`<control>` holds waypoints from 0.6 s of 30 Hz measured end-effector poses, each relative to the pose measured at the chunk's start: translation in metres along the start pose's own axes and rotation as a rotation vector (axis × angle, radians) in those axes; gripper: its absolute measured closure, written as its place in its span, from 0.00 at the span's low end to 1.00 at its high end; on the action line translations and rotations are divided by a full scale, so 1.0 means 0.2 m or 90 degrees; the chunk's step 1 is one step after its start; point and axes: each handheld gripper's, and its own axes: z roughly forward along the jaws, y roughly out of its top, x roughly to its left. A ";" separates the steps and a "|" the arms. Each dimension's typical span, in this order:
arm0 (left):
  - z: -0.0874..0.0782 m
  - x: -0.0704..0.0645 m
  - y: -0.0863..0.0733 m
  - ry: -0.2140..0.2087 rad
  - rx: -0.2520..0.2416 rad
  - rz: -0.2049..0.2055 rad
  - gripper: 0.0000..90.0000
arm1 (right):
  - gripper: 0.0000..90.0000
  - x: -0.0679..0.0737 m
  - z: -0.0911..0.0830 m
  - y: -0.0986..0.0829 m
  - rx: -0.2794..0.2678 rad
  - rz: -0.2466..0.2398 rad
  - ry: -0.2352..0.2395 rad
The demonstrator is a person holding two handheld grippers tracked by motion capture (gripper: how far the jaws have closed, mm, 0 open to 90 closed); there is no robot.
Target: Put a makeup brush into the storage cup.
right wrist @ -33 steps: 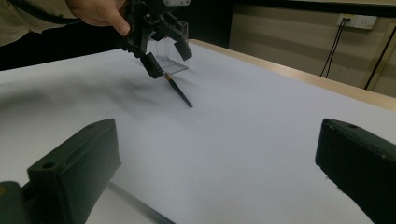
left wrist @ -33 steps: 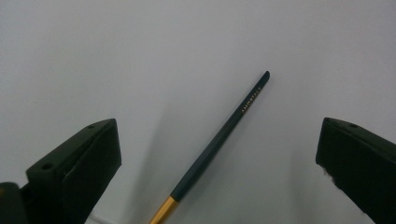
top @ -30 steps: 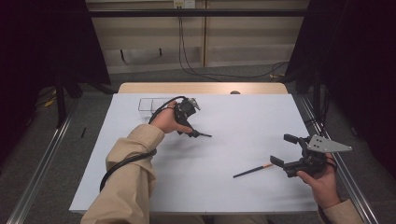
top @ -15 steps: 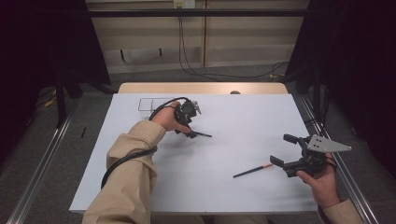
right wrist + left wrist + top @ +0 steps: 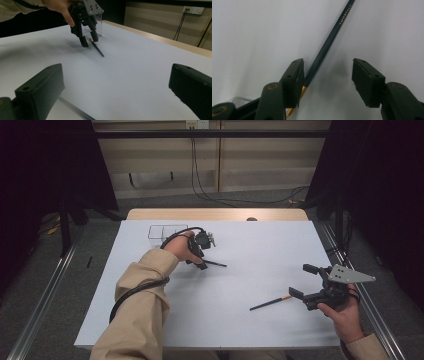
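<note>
Lowering slightly since a second ago, the left gripper (image 5: 200, 257) is straddling the dark pencil (image 5: 325, 47) toward the desk's (image 5: 250, 330) far-left corner — jaws spread, one touching it, not clamped. Near the right edge, the right gripper (image 5: 306, 281) is hanging open beside another pencil (image 5: 270, 303).

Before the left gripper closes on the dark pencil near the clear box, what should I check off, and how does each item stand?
1. Left gripper open over the table: ok, jaws wide apart.
2. Dark pencil between the jaws: ok, though it lies right against one jaw, off centre.
3. Pencil flat on the white table cover: ok.
4. Clear box out of the closing path: cannot tell, it stands close behind the gripper.
5. Right gripper away from the work: ok, open near the second pencil.
</note>
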 end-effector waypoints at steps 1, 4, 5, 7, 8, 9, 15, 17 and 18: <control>0.00 0.00 0.00 -0.001 0.001 -0.004 0.50 | 0.00 0.00 0.00 0.00 0.000 0.000 0.000; 0.01 0.00 0.00 -0.014 0.009 0.000 0.52 | 0.00 0.00 0.00 0.00 -0.001 0.000 0.001; 0.02 0.00 0.00 -0.013 0.011 -0.001 0.52 | 0.00 0.00 0.00 0.00 -0.001 0.001 0.000; 0.02 0.00 0.00 -0.019 0.013 -0.003 0.53 | 0.00 0.00 0.00 0.00 -0.001 0.000 0.001; 0.02 0.00 0.00 -0.019 0.013 -0.004 0.53 | 0.00 0.00 0.00 0.00 -0.001 0.000 0.001; 0.02 0.00 0.00 -0.019 0.013 -0.004 0.53 | 0.00 0.00 0.00 0.00 -0.001 0.000 0.001; 0.02 0.00 0.00 -0.028 0.022 -0.009 0.58 | 0.00 0.00 0.00 0.00 -0.001 0.001 0.003; 0.02 0.00 0.00 -0.031 0.025 -0.007 0.63 | 0.00 0.00 0.00 0.00 0.000 0.001 0.003; 0.02 0.00 0.01 -0.031 0.030 -0.006 0.67 | 0.00 0.00 0.00 0.00 -0.001 0.001 0.004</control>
